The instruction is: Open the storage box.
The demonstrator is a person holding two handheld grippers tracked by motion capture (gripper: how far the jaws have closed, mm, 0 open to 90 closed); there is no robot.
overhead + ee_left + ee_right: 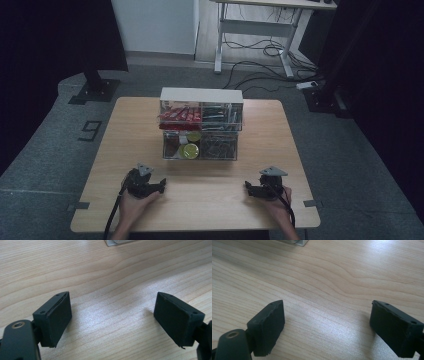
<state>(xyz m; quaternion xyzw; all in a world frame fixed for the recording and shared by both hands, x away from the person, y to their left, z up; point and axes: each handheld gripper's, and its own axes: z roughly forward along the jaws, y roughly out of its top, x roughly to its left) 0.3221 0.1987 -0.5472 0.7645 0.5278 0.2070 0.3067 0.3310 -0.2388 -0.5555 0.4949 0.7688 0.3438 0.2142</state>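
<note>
Left gripper [161, 186] and right gripper [247, 187] rest low on the tabletop [210, 200], well apart, fingers [53, 317] of each spread wide with nothing between them. Clear organizer [201, 131] with red packets and green lids stands mid-tabletop, beyond both.

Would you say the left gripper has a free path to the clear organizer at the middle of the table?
Probably yes: the left gripper is open and only bare table separates it from the clear organizer.
</note>
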